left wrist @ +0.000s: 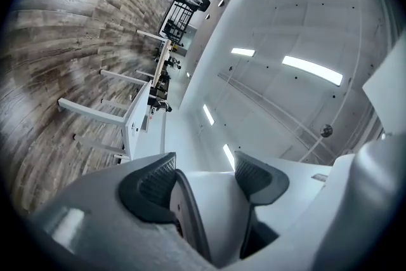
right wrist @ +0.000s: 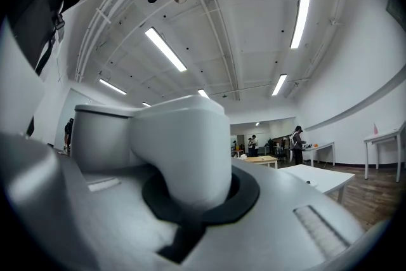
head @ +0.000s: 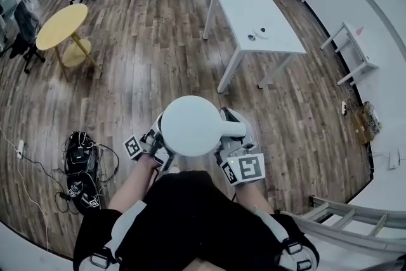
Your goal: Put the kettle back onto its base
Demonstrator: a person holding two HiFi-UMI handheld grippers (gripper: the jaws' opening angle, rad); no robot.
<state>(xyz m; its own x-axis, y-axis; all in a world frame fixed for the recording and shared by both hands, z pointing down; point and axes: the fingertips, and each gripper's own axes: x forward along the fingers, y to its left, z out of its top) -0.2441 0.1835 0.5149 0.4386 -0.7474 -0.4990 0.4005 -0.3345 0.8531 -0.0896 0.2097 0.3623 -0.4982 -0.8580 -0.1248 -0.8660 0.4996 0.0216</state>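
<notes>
Item under check: white round plastic kettle (head: pixel 191 125), at frame ctr in head view, held above brown wood-plank floor (head: pixel 139 66), close to the person's torso. Right gripper (head: pixel 236 136): jaws clamped on kettle handle, which projects toward frame right. Left gripper (head: pixel 156 139): pads pressed on kettle's opposite side, white body between them, so gripping. White rectangular table (head: pixel 254 9) in upper right, well apart from kettle. Small round item (head: pixel 257 33) on it, too small to ID.

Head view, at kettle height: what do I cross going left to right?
First the black cable bundle → left gripper → white kettle → right gripper.
</notes>
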